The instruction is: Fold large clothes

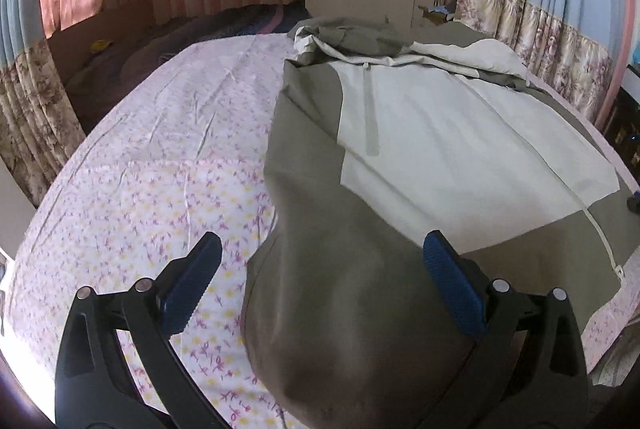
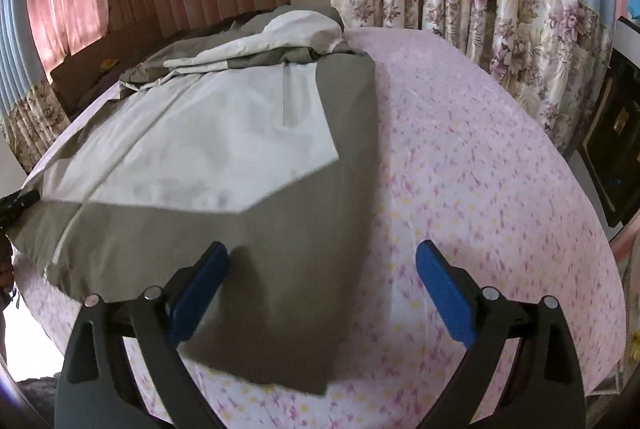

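Bedroom, bed [image 1: 132, 157] with floral sheet. Olive-and-cream jacket [image 1: 400, 133] lies spread ahead of both jaws, hood bunched at far end. Left gripper [image 1: 320, 285] jaws apart over the hem; right gripper [image 2: 322, 281] jaws apart, holding nothing. Folding looks barely begun; body folds left.
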The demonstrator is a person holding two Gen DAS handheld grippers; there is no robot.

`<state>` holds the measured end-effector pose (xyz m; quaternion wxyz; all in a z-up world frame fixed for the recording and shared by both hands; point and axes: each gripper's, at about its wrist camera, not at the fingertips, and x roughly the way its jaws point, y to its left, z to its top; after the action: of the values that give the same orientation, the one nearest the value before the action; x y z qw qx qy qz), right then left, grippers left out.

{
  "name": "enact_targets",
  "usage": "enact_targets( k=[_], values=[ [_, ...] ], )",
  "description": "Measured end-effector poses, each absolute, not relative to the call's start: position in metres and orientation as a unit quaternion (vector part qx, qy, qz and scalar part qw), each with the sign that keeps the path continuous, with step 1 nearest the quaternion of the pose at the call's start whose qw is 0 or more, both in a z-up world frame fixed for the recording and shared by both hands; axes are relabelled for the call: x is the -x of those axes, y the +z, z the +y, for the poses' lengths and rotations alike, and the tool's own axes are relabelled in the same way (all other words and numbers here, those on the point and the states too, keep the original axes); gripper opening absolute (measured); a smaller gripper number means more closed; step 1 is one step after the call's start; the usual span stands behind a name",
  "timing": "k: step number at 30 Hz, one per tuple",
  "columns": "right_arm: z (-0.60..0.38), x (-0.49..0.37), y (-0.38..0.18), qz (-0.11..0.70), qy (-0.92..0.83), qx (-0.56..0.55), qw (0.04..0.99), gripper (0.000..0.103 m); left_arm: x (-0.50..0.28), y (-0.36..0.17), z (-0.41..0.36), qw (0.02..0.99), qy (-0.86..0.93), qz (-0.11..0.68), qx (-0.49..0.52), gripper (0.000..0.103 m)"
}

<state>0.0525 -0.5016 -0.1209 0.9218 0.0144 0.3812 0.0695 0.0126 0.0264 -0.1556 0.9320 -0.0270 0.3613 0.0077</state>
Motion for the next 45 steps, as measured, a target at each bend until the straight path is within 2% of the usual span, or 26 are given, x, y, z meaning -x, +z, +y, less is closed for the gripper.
enact_targets(
  k=[9,13,16,20,21,25,27,29,31,32,33,34,36,40,45],
  values=[
    [-0.488,-0.048,-0.127,0.385,0.086,-0.014,0.919,0.094,-0.019,-0.165,0.028,0.919,0.010,0.393,0.038,0.100],
    [-0.468,-0.045,-0.129,0.385,0.104,0.022,0.917,0.072,-0.023,-0.168,0.018,0.913,-0.008,0.407,0.037,0.100],
    [-0.462,-0.040,-0.129,0.384,0.102,0.055,0.916,0.066,-0.025,-0.172,0.014,0.903,-0.031,0.427,0.040,0.100],
    [-0.470,-0.040,-0.126,0.388,0.101,0.043,0.915,0.061,-0.022,-0.172,0.016,0.906,-0.028,0.419,0.051,0.100],
    [-0.471,-0.040,-0.126,0.389,0.100,0.040,0.915,0.057,-0.021,-0.173,0.016,0.907,-0.025,0.417,0.056,0.100],
    [-0.471,-0.043,-0.128,0.384,0.085,0.027,0.919,0.029,-0.023,-0.173,0.010,0.907,-0.019,0.418,0.044,0.100],
    [-0.472,-0.046,-0.126,0.383,0.084,0.016,0.920,0.024,-0.023,-0.172,0.009,0.907,-0.021,0.418,0.040,0.099],
    [-0.474,-0.049,-0.123,0.382,0.089,-0.001,0.920,0.020,-0.022,-0.170,0.007,0.908,-0.030,0.416,0.040,0.089],
    [-0.474,-0.051,-0.120,0.379,0.092,-0.010,0.921,0.015,-0.020,-0.166,0.003,0.910,-0.037,0.413,0.032,0.060],
    [-0.474,-0.051,-0.117,0.373,0.093,-0.014,0.923,0.015,-0.018,-0.163,0.003,0.912,-0.038,0.408,0.030,0.051],
    [-0.474,-0.051,-0.114,0.369,0.094,-0.016,0.925,0.013,-0.017,-0.160,0.003,0.914,-0.033,0.403,0.032,0.038],
    [-0.475,-0.051,-0.111,0.364,0.095,-0.018,0.926,0.012,-0.017,-0.156,0.006,0.917,-0.028,0.397,0.039,0.028],
    [-0.478,-0.049,-0.102,0.350,0.098,-0.024,0.931,0.012,-0.014,-0.148,0.013,0.921,-0.026,0.384,0.055,0.015],
    [-0.480,-0.044,-0.080,0.322,0.108,-0.020,0.940,0.008,-0.009,-0.129,0.016,0.930,-0.028,0.363,0.053,0.006],
    [-0.474,-0.029,-0.041,0.260,0.115,0.000,0.959,0.006,0.002,-0.096,0.017,0.946,-0.030,0.320,0.048,0.004]
  ],
)
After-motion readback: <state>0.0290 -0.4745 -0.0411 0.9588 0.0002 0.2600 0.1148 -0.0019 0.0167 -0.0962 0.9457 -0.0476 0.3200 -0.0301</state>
